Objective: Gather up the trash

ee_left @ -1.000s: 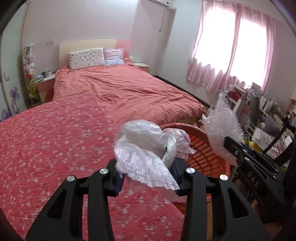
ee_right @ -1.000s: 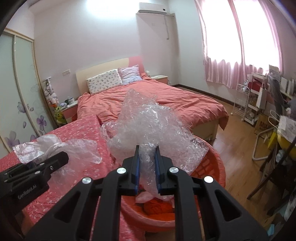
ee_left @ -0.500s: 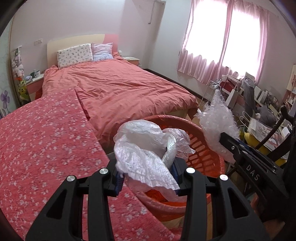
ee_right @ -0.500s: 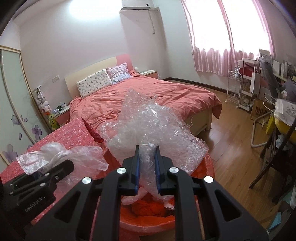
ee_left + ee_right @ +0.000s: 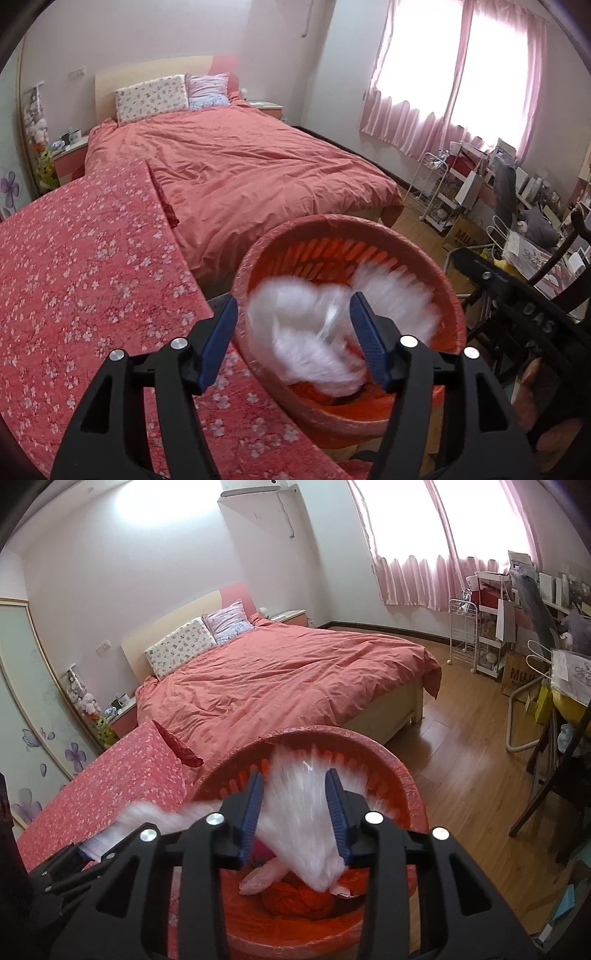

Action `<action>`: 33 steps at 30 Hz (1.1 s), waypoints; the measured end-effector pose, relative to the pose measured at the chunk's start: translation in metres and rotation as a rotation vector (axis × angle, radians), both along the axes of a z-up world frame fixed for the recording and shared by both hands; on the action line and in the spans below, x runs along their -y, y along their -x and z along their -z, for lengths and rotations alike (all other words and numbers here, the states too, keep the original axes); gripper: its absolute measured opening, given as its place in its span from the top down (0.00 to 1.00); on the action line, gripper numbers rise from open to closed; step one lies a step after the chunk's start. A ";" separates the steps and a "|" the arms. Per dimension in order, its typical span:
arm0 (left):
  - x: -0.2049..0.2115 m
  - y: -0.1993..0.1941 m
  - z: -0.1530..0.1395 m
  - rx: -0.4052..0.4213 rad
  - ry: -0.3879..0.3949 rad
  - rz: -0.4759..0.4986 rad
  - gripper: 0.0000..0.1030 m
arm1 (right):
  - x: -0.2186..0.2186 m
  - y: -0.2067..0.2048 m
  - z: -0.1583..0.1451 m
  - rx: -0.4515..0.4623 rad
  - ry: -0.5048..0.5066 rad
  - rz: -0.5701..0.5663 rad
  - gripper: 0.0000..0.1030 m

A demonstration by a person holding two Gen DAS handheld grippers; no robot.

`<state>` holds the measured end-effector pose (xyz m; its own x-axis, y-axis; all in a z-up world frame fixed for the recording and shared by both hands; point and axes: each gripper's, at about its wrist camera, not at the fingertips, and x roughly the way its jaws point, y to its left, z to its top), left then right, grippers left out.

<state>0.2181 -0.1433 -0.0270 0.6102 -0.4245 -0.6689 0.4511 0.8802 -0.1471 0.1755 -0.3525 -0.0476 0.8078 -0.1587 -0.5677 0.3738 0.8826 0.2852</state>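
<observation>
Over the red basket (image 5: 369, 229), both the left hand-held gripper (image 5: 291, 343) and right hand-held gripper (image 5: 295, 812) gape wide, holding nothing, 2 blurred plastic wads (image 5: 306, 332) dropping in, so this load looks nearly done.

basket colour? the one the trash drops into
Orange-red, with slotted walls: the basket shows best in the left wrist view.
</observation>
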 end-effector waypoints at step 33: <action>-0.165 0.213 -0.049 0.295 -0.066 -0.501 0.02 | -0.166 0.198 -0.036 0.094 0.331 -0.071 0.04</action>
